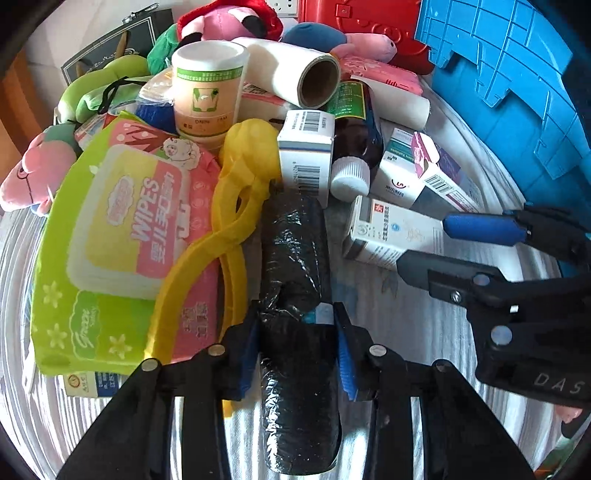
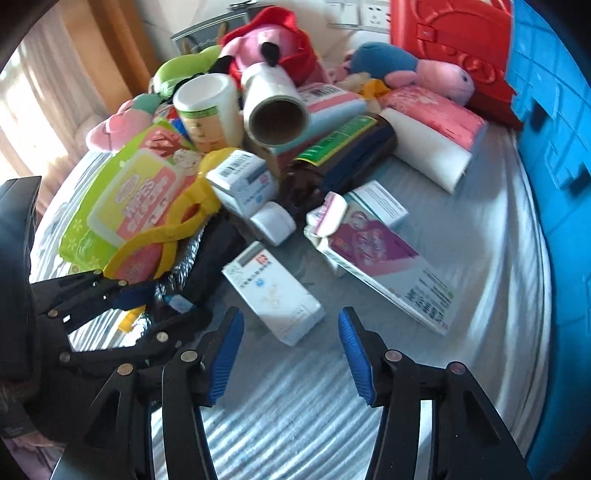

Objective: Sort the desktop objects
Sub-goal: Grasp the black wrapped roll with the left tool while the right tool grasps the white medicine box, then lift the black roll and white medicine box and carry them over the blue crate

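Note:
A heap of desktop objects lies on a striped cloth. My left gripper (image 1: 297,354) is shut on a black roll of plastic bags (image 1: 295,266), which lies along its fingers. In the right wrist view the left gripper (image 2: 155,302) holds that black roll (image 2: 218,254) at the left. My right gripper (image 2: 291,354) is open and empty, just in front of a white medicine box (image 2: 275,291). In the left wrist view the right gripper (image 1: 424,243) has its fingers either side of that box (image 1: 388,232).
Green and pink wipes pack (image 1: 122,236), yellow plastic clip tool (image 1: 236,206), brown bottle with white cap (image 1: 354,147), more medicine boxes (image 2: 384,258), white paper roll (image 1: 295,70), canister (image 1: 207,88), plush toys (image 1: 229,18). Blue crate (image 1: 517,74) and red box (image 2: 454,40) stand at the right.

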The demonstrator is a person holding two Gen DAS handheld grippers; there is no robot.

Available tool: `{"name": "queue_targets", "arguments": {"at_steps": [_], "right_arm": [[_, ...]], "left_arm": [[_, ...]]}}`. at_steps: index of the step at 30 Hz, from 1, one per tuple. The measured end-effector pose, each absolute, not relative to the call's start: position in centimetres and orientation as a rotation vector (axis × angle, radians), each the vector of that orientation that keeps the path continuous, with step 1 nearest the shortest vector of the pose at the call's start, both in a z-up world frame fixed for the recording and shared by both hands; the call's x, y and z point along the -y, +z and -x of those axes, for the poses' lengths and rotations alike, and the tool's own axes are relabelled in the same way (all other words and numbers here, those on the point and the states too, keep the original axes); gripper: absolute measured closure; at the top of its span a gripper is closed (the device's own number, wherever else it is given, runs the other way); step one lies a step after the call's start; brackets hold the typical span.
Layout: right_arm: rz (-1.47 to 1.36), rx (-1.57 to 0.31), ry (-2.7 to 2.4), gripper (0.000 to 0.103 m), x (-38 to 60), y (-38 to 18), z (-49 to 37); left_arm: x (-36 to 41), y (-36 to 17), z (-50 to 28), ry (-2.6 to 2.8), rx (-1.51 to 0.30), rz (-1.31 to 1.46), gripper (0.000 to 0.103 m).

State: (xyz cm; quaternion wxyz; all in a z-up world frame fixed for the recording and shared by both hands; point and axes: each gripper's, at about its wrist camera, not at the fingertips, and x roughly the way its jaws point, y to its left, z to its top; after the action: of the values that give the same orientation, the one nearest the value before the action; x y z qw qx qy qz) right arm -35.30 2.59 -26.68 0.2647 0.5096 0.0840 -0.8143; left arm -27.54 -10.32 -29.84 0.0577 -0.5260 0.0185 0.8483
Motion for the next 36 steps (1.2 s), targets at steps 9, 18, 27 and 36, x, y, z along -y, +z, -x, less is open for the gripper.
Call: {"name": "queue_targets", "arguments": {"at_steps": [9,18,27,36], "right_arm": [[-1.395,-0.302,-2.124,0.054,0.1,-28.8,36.0],[-1.261,-0.448,-2.168,0.016,0.9,-27.6,34.4],[-1.333,-0.399,-2.175,0.073,0.4,-28.0,32.8],[-1.198,-0.232,-2.381,0.073,-3.0,-21.3,27.3]], "left_arm": [[11.6,-29.6,25.9,2.582,-0.035,1.607,0.068],[11.6,-29.9,26.0,2.576,0.001,1.609,0.068],[11.2,-29.5,25.3,2.597,-0.033,1.592,0.068],[10.0,-22.7,22.3,2.719,-0.097,1.383,0.068]]}}
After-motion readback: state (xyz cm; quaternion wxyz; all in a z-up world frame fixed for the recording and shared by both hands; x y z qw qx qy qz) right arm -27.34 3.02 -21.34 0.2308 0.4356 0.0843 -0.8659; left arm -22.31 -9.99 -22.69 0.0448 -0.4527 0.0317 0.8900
